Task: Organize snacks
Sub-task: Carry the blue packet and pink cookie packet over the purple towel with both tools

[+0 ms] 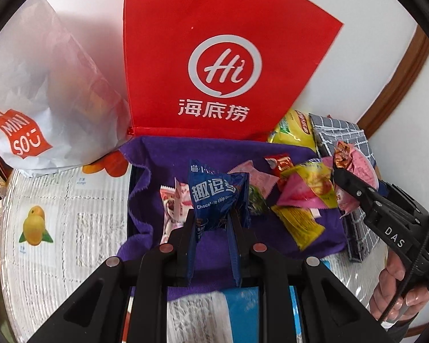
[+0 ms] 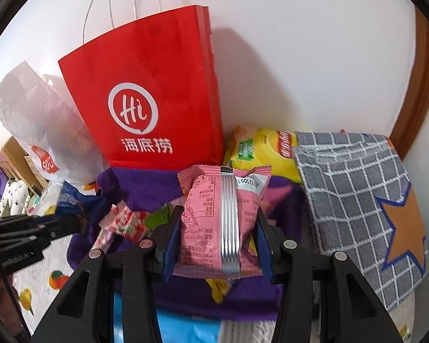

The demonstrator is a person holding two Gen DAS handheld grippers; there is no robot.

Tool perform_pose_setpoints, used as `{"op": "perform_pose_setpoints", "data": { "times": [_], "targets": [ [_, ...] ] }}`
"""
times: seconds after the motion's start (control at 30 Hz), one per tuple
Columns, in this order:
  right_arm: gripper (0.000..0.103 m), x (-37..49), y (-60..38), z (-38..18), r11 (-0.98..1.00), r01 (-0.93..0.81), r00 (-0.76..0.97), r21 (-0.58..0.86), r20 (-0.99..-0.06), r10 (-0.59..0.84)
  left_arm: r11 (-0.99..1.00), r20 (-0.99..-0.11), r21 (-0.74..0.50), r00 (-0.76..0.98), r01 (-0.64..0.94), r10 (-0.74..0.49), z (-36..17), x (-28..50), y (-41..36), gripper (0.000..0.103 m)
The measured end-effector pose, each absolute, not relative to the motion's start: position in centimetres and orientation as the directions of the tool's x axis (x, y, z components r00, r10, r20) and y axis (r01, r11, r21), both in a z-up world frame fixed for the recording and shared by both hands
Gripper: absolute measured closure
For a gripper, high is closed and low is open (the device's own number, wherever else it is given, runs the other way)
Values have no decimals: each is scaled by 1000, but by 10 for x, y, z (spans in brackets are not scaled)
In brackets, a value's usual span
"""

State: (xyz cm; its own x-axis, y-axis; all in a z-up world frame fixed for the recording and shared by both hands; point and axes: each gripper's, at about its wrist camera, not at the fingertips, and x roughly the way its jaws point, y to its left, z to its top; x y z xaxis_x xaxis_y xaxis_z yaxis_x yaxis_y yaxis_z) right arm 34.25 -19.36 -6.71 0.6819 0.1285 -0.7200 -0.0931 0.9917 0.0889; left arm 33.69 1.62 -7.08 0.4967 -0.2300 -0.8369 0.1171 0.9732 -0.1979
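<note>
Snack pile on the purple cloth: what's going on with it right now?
A person holds one packet in each gripper. The left gripper is shut on a blue cookie packet; the right gripper is shut on a pink packet. More snacks lie on the purple cloth before the red bag.

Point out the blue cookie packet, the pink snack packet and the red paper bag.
blue cookie packet (image 1: pixel 214 197): left wrist view, its printed front.
pink snack packet (image 2: pixel 203 214): right wrist view, its back panel beside the seam.
red paper bag (image 2: pixel 157 65): right wrist view, plain front above the logo.
</note>
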Motion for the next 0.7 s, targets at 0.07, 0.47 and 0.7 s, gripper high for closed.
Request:
{"op": "perform_pose_setpoints", "data": {
  "times": [0.07,0.47,0.7],
  "targets": [
    [57,350,-190,-69,991,-101,675,89,-726,134,972,-839,-207,490,113,-236,-76,344,17,84],
    [56,373,-178,-112,983,-161,590,92,-789,171,967,-869,-237,426,91,-253,-115,371,21,84],
    [56,376,-173,-126,978,-188,556,94,-810,185,965,-872,-241,413,105,-263,-123,372,18,83]
  ]
}}
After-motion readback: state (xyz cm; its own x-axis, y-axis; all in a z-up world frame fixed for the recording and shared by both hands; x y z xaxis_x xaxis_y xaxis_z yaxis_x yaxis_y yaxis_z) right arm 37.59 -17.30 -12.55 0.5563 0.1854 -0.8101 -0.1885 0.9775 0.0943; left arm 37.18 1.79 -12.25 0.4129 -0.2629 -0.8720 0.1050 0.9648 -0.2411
